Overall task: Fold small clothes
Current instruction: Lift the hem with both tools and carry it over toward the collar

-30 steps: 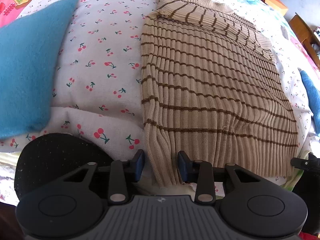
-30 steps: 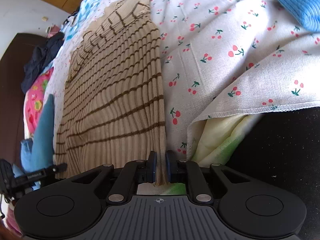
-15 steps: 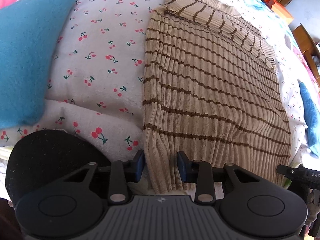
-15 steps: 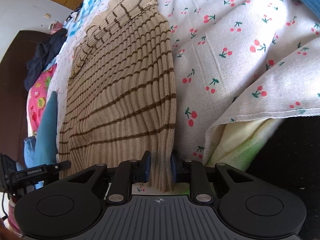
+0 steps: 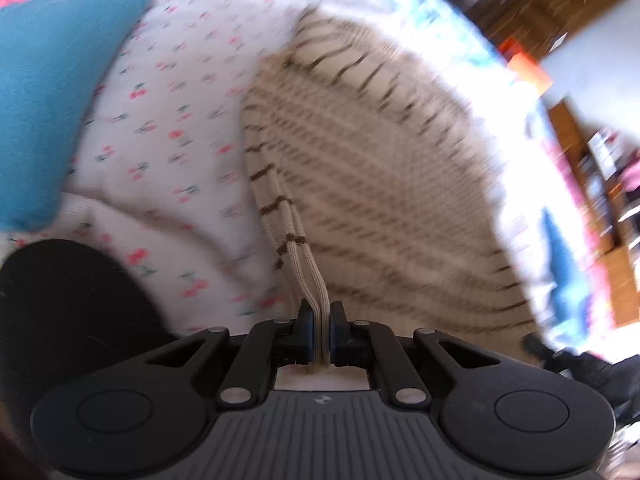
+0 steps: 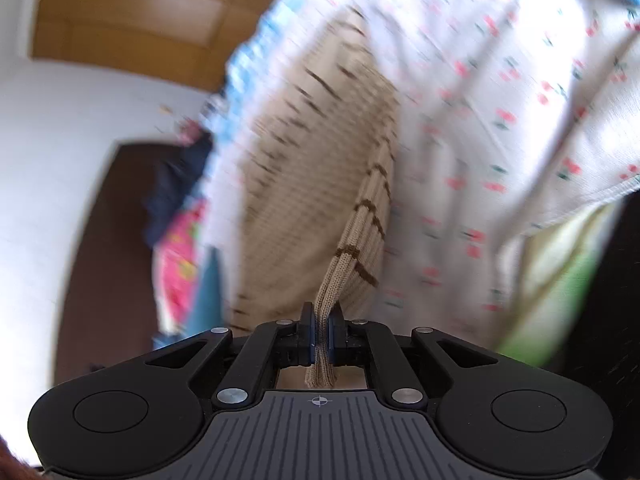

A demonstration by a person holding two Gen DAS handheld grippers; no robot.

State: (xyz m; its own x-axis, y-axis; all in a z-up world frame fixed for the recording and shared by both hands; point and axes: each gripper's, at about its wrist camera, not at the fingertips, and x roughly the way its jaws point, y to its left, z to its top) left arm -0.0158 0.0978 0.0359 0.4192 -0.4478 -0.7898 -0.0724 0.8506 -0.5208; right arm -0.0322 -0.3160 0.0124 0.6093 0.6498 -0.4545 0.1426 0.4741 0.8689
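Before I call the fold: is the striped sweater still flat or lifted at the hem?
Lifted at the hem. The striped sweater rises into the left hand-held gripper and right hand-held gripper, both shut on it.

We are pinching the hem corner of the beige striped sweater [image 6: 320, 184] in our right claw [image 6: 319, 334], its blue pads pressing the knit from both sides. The gathered fabric is rising from the claw toward the rest of the sweater, which is lying blurred on the cherry-print bedsheet [image 6: 500, 120]. A yellow-green cover [image 6: 560, 280] is showing under the sheet's edge at right.
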